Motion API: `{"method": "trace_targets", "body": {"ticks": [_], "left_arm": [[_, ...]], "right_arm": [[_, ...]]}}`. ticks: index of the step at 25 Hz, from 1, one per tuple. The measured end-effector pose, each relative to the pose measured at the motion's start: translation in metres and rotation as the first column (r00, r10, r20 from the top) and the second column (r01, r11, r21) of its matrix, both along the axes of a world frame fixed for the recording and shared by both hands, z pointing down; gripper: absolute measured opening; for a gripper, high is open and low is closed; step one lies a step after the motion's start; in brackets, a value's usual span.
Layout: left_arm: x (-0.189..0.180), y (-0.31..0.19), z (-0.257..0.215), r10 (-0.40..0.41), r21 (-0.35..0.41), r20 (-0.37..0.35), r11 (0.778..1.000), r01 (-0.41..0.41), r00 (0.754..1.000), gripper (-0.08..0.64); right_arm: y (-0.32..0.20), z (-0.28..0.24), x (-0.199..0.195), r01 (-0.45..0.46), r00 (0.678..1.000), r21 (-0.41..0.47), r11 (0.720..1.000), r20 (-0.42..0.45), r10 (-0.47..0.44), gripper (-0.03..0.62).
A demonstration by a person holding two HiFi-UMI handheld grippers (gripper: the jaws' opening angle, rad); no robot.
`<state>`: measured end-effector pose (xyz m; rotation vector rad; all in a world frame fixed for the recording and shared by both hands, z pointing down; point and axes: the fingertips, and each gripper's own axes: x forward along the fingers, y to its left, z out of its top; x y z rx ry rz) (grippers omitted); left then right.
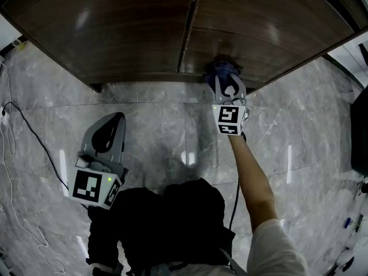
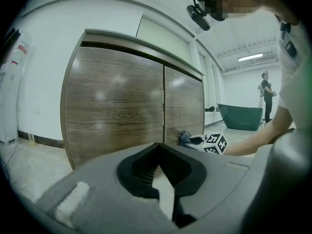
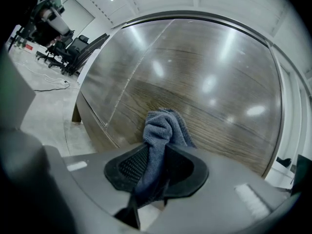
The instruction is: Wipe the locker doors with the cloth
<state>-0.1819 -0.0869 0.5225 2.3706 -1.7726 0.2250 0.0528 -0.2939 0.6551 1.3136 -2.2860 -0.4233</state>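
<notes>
The right gripper (image 3: pixel 157 165) has its two dark ribbed jaws closed on a grey-blue cloth (image 3: pixel 163 128). The cloth runs up between them and bunches into a folded knob just ahead of the tips. Close behind it stands a dark wood-grain locker door (image 3: pixel 219 91), glossy, with pale spots of reflected light. A thin vertical seam parts it from a second door (image 3: pixel 109 74) to the left. Further left lies pale stone floor (image 3: pixel 41 111) with a cable (image 3: pixel 48 87), and black office chairs (image 3: pixel 73 48) stand beyond.
</notes>
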Motion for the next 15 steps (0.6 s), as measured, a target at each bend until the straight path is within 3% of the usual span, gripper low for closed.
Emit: {"method": "trace_targets", "body": {"ticks": [15], "left_arm": [[-0.046,0.023,-0.002,-0.047,0.012,-0.019,0.999,0.047,0.999,0.002]], "right_arm": [[0.022,0.005,-0.091,0.075,0.997,-0.001,0.997,-0.019,-0.075,0.101]]}}
